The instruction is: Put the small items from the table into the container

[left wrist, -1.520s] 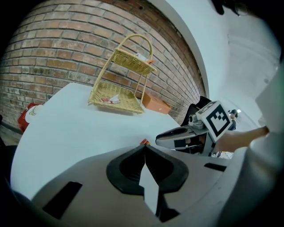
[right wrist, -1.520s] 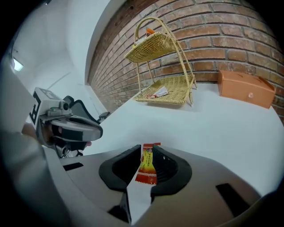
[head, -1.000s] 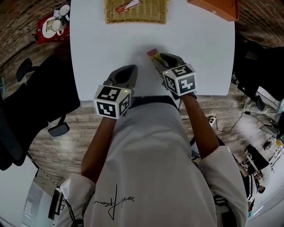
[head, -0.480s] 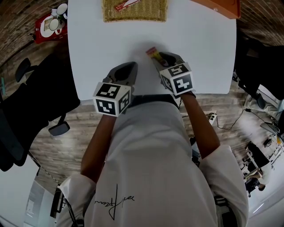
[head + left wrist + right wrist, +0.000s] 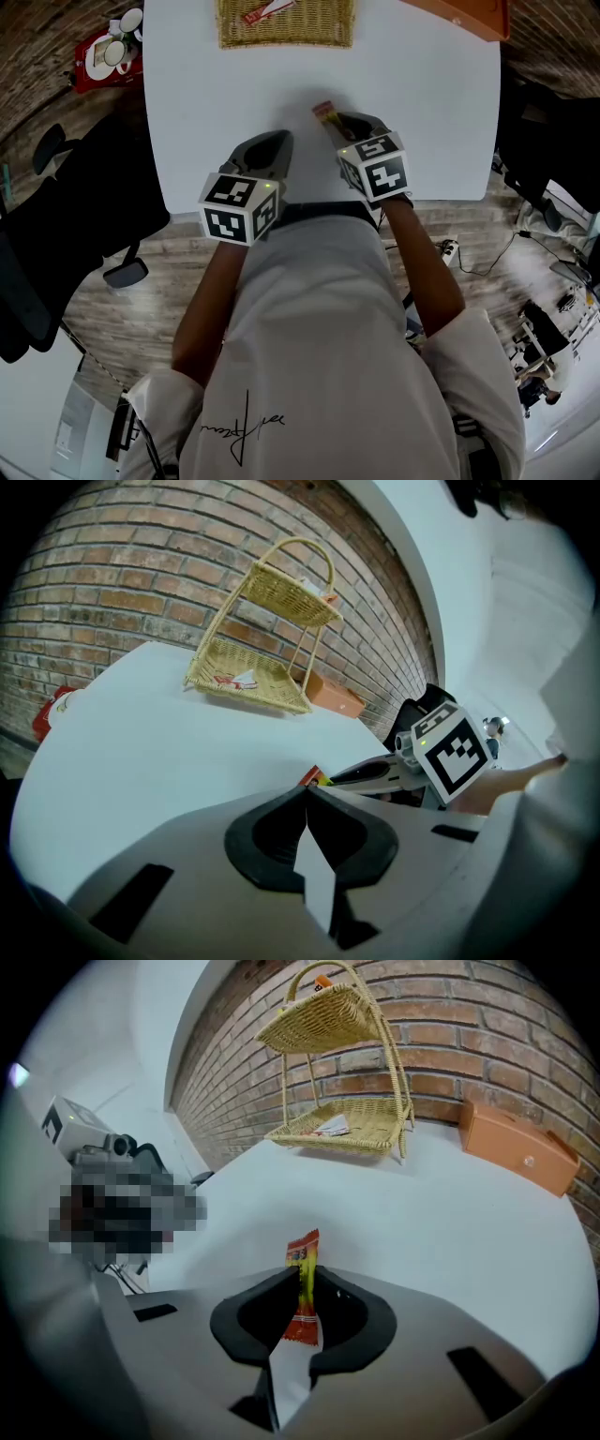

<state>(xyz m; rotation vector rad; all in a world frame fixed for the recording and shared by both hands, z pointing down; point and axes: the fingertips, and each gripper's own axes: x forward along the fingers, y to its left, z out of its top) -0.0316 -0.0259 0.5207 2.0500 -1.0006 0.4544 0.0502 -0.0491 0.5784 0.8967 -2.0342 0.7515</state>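
Orange-and-yellow foil snack sachet point(image 5: 303, 1246): likely light, thin, slippery; best pinched mid-body. Right hand-held gripper point(image 5: 302, 1271) is closing its jaws on it; left hand-held gripper point(image 5: 307, 792) has jaws together, empty.

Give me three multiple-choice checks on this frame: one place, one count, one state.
1. The small orange-and-yellow foil sachet nearest the person sits:
A) between the left tongs
B) between the right tongs
C) in the two-handled woven wicker basket stand

2. Tiers on the basket stand:
A) one
B) two
C) four

3. The left tongs are:
A) shut, empty
B) wide open
C) shut on a sachet

Answers:
1 B: the right gripper view shows the sachet upright between the closing right tongs, with the pads on it.
2 B: an upper and a lower tray show.
3 A: the left gripper view shows its jaws together with nothing between them.
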